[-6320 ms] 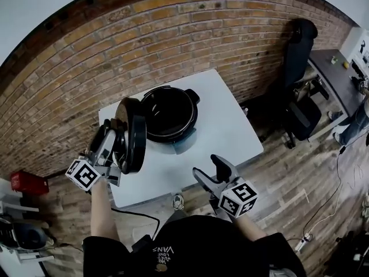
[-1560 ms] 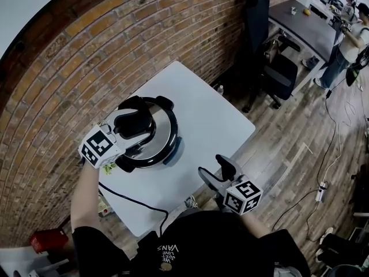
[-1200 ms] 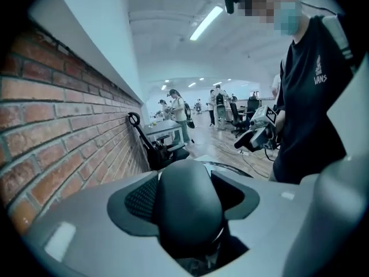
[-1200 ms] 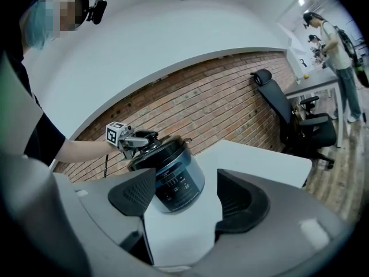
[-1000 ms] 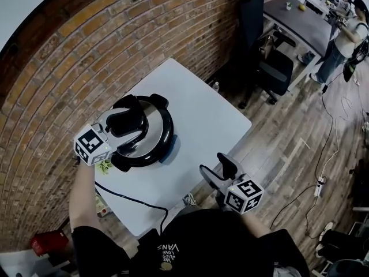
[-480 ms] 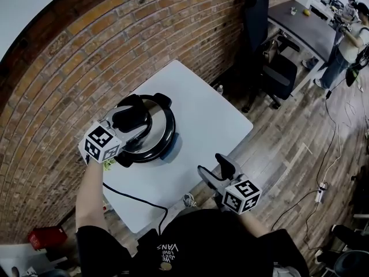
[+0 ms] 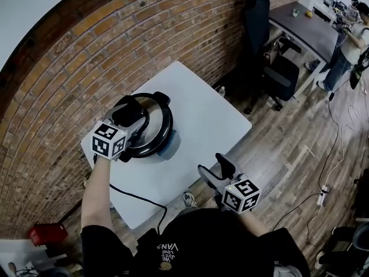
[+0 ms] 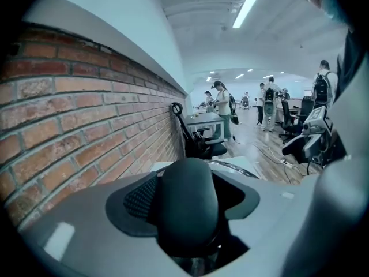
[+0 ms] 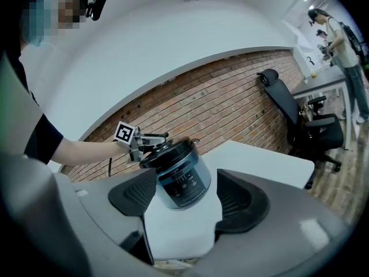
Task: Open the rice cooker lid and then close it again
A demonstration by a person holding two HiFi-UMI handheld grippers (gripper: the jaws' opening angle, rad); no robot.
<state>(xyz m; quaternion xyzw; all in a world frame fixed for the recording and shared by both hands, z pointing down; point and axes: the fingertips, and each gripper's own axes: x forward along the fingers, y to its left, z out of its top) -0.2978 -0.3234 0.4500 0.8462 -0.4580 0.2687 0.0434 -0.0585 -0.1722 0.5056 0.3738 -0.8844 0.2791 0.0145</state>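
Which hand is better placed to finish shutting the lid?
Left: the left tongs grip the lid handle on the rice cooker; the right tongs hang open at the edge of the table.

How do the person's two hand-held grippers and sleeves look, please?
The left hand-held gripper and right hand-held gripper are grey with dark meshed pads; each carries a white cube with black square markers. The person wears a black short-sleeved T-shirt.
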